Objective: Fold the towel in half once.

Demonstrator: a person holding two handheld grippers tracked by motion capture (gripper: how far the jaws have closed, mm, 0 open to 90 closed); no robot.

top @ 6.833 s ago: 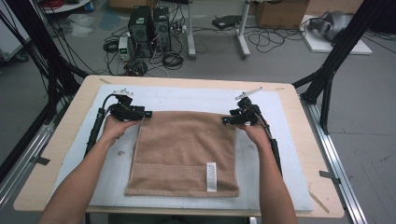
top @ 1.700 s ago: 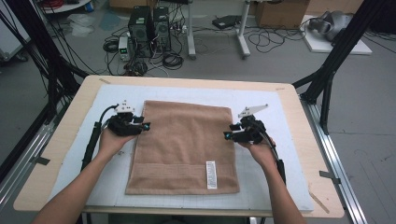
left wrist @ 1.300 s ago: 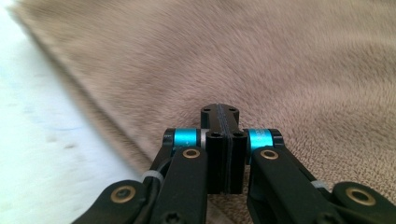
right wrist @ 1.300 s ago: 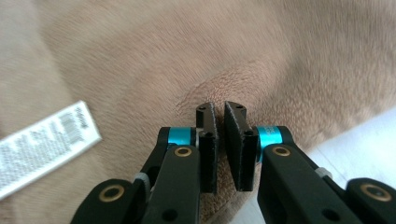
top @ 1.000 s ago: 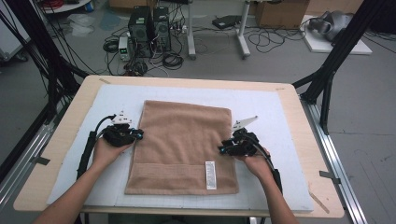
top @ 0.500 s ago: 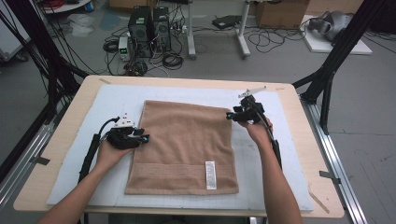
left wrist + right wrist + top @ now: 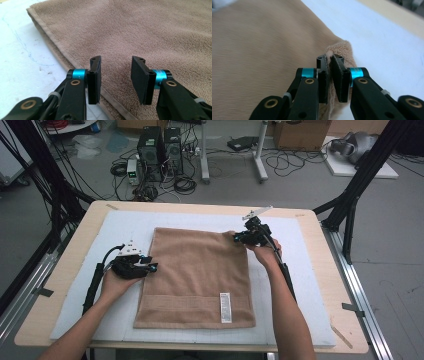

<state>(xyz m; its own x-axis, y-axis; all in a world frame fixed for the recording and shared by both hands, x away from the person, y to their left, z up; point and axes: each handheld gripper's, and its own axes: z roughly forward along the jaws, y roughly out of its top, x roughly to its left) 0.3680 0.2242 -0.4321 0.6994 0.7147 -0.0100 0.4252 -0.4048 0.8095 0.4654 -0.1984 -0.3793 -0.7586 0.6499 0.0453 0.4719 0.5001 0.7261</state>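
Note:
A tan folded towel (image 7: 195, 270) lies flat on the white mat (image 7: 300, 285). My left gripper (image 7: 152, 266) rests at the towel's left edge, open. Its jaws have just been opening, and in the left gripper view (image 7: 116, 61) they stand apart over the hemmed edge of the towel (image 7: 150, 30) without pinching it. My right gripper (image 7: 236, 238) is at the towel's far right corner. Its jaws have just been closing, and in the right gripper view (image 7: 328, 58) they are shut on that corner of the towel (image 7: 262, 37), which bunches up between the pads.
The mat covers a wooden table (image 7: 55, 285). A white label (image 7: 226, 307) is sewn near the towel's front edge. Black frame posts (image 7: 350, 205) stand at both sides. Computers and cables (image 7: 160, 150) lie on the floor beyond the far edge.
The right gripper moved from the towel's right edge up to its far right corner and shut on it. The left gripper stayed at the left edge and its jaws opened.

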